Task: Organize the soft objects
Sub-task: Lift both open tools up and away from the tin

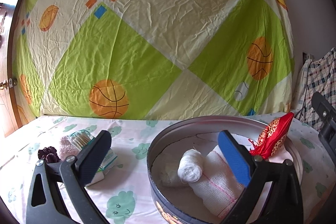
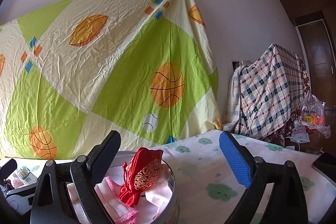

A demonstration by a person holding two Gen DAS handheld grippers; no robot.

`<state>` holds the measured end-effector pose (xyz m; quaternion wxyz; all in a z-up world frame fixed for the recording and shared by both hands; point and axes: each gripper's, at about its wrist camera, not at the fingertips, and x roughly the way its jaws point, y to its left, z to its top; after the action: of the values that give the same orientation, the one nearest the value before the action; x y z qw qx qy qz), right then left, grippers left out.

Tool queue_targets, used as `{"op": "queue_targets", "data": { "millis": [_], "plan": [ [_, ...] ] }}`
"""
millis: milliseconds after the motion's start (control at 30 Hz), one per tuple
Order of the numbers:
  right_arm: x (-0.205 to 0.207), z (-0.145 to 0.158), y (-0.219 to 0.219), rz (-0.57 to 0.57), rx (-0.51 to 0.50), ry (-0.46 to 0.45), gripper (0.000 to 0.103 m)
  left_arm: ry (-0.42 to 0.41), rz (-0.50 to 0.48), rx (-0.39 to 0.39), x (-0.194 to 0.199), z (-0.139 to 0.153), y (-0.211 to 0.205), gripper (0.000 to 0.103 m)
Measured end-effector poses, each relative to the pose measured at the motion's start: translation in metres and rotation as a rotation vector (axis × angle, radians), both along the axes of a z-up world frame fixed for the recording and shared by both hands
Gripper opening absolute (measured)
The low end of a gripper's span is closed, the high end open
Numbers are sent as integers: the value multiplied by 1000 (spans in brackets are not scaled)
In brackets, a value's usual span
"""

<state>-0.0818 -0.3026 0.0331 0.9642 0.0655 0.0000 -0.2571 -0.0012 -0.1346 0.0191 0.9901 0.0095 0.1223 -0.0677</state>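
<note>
Round tin (image 1: 153, 163), dark wall, silver rim, on table (image 1: 130, 182) w/ pale cloth printed w/ green cloud faces. We count inside it:

- Gauze roll (image 1: 191, 165), white, small, lying on its side, near centre of tin.
- Gauze bandage (image 1: 216, 188), larger, white w/ thin red line, touching the small roll, partly behind the blue finger in left wrist view.
- Red pouch (image 1: 271, 140), gold pattern, drawstring top, propped against tin's far right rim in left wrist view; in right wrist view same pouch (image 2: 142, 175) sits on white cloth pieces, one w/ pink fringe edge (image 2: 117, 194).

Outside tin, left side of table: cotton swab container (image 1: 80, 139), pinkish soft item (image 1: 66, 145) just beside it, dark scrunchie (image 1: 48, 154) nearby, small white-green box (image 1: 107, 163) partly hidden behind the black finger.

Left hand-held gripper (image 1: 170, 159): jaws spread wide, nothing between them; black finger over the left-side items, blue finger over the tin. Contact w/ tin: we cannot tell.

Right hand-held gripper (image 2: 174, 161): also spread wide, empty; black finger at tin's edge next to pouch, blue finger over bare tablecloth to the right.

Backdrop: green/cream sheet w/ basketball print (image 1: 159, 39) hung on wall behind table. Plaid cloth (image 2: 271, 89) draped over sth at right; plastic bag (image 2: 313, 112) beside it.
</note>
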Motion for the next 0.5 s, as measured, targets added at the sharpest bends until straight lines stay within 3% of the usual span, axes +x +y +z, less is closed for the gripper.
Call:
{"op": "queue_targets", "data": {
  "millis": [500],
  "plan": [
    [5,-1,29,62,3,18,97,57,52,-1,15,-6,47,103]
  ]
}}
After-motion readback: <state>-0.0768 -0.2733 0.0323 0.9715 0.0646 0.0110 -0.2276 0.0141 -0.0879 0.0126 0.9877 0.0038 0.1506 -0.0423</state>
